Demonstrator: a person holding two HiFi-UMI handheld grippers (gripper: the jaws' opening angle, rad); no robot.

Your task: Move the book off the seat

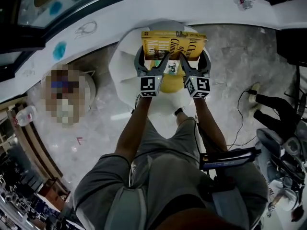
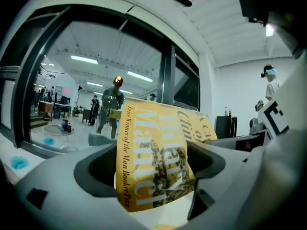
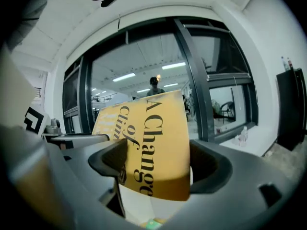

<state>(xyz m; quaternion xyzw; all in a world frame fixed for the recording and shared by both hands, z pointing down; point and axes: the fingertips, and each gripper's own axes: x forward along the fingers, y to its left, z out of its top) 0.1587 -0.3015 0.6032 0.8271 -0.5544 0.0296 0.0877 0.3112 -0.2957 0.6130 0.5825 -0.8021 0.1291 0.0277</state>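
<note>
A yellow paperback book (image 1: pixel 173 43) is held up above the white round seat (image 1: pixel 125 66), its cover facing the head camera. My left gripper (image 1: pixel 152 60) is shut on the book's left lower edge and my right gripper (image 1: pixel 193 60) is shut on its right lower edge. In the left gripper view the book (image 2: pixel 153 157) stands between the jaws, its white and dark title print showing. In the right gripper view the book (image 3: pixel 158 147) fills the gap between the jaws, with black title lettering. A small yellow object (image 1: pixel 171 83) lies on the seat under the grippers.
A white window ledge (image 1: pixel 144 8) runs behind the seat, below dark glass. A blurred patch lies on the floor at left. A black cable (image 1: pixel 241 114) and dark gear (image 1: pixel 278 114) lie on the floor at right. People stand in the room beyond the glass.
</note>
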